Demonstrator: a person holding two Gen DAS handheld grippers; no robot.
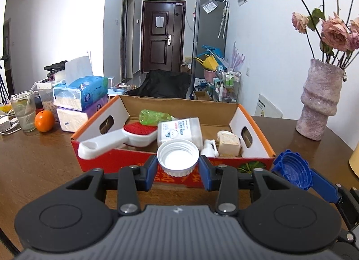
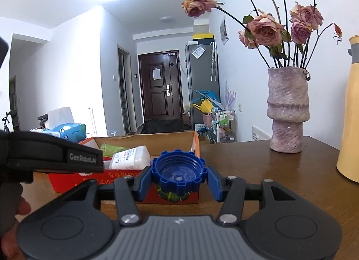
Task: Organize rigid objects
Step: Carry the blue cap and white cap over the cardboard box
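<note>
Left gripper [image 1: 178,165] is clamped on a white cap [image 1: 178,156], open side facing the camera, blue pads pressing its ribbed rim from 3 and 9 o'clock. Right gripper [image 2: 178,178] is clamped the same way on a blue cap [image 2: 178,173], a notched one, hollow side toward the lens.

Key relation: the box [image 1: 255,125] lies at 12 o'clock from the left gripper, its red front wall just beyond the white cap and partly hidden by it. Contents seen in the left view: brush [image 1: 125,138], green bottle [image 1: 154,116], white bottle [image 1: 179,131], a small pale jar [image 1: 228,141]. The free floor appears to be the stretch at the back right, toward 1 o'clock.

From the right gripper the box sits at 11 o'clock, with its right front corner directly behind the blue cap. In the left view the blue cap [image 1: 291,170] shows at 3 o'clock, outside the box's right corner.

Judgement: the left hand is nearer the box opening; it needs only to go forward over the front wall. The right hand must shift toward 10–11 o'clock to clear the side wall. Neither cap has a long axis, so wrist roll hardly matters. Risk: the vase [image 2: 288,109] stands at 1 o'clock of the right gripper, well apart on the table [image 2: 258,165].
</note>
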